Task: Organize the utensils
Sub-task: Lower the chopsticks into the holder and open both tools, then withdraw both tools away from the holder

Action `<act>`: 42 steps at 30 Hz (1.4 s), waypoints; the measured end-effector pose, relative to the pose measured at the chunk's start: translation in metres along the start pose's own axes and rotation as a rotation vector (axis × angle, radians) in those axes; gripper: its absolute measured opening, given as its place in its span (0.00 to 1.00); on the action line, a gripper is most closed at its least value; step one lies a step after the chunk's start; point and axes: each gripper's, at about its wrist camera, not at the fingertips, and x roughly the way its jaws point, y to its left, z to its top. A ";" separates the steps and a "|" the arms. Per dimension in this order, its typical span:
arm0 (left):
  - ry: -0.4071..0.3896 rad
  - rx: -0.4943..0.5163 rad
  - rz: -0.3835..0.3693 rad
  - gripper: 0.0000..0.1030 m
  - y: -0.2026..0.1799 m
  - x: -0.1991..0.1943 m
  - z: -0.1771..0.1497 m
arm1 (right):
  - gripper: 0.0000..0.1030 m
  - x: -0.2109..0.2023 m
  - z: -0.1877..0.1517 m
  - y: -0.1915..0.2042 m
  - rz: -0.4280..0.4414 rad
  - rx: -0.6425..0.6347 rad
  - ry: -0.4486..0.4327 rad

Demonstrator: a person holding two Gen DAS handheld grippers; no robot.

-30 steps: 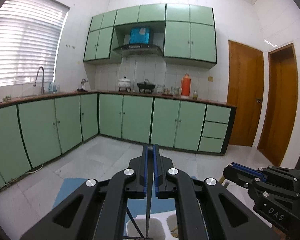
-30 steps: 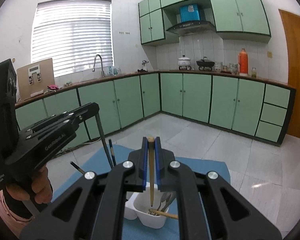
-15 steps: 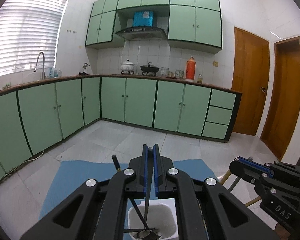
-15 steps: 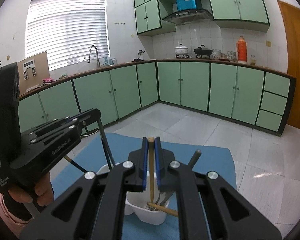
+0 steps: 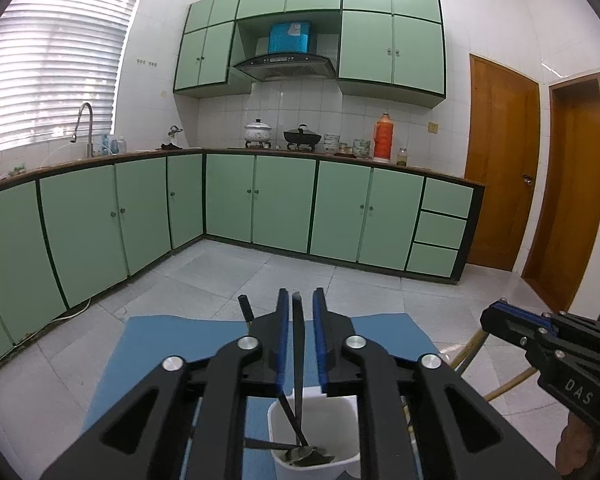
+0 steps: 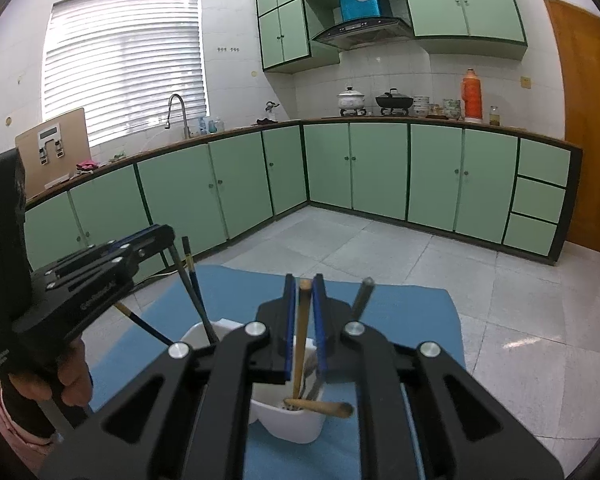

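We see left gripper [image 5: 299,336] jaws released, dark spoon [image 5: 298,360] loose btwn them; right gripper [image 6: 303,320] likewise w/ wooden utensil [image 6: 301,344], both standing in white holder [image 6: 288,424].

Each wrist camera looks forward along its gripper's fingers, close above the white utensil holder [image 5: 314,436] [image 6: 288,420] on the blue mat [image 5: 148,356] [image 6: 412,304]. Both views share the green kitchen cabinets [image 5: 284,204] [image 6: 380,168].

holder [image 6: 288,420] on mat [image 6: 400,308] | spoons [image 5: 300,360] in left compartment; wooden utensils [image 6: 302,340] right
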 end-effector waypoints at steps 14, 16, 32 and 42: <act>-0.048 -0.015 -0.002 0.49 0.009 -0.035 -0.002 | 0.44 -0.041 -0.008 -0.012 -0.030 0.030 -0.083; -0.059 -0.023 -0.003 0.56 0.011 -0.044 -0.004 | 0.51 -0.049 -0.011 -0.015 -0.032 0.041 -0.097; -0.134 -0.011 0.042 0.93 0.014 -0.127 -0.043 | 0.91 -0.112 -0.060 -0.026 -0.058 0.113 -0.139; -0.100 -0.008 0.067 0.94 0.009 -0.160 -0.074 | 0.95 -0.134 -0.094 -0.008 -0.070 0.103 -0.102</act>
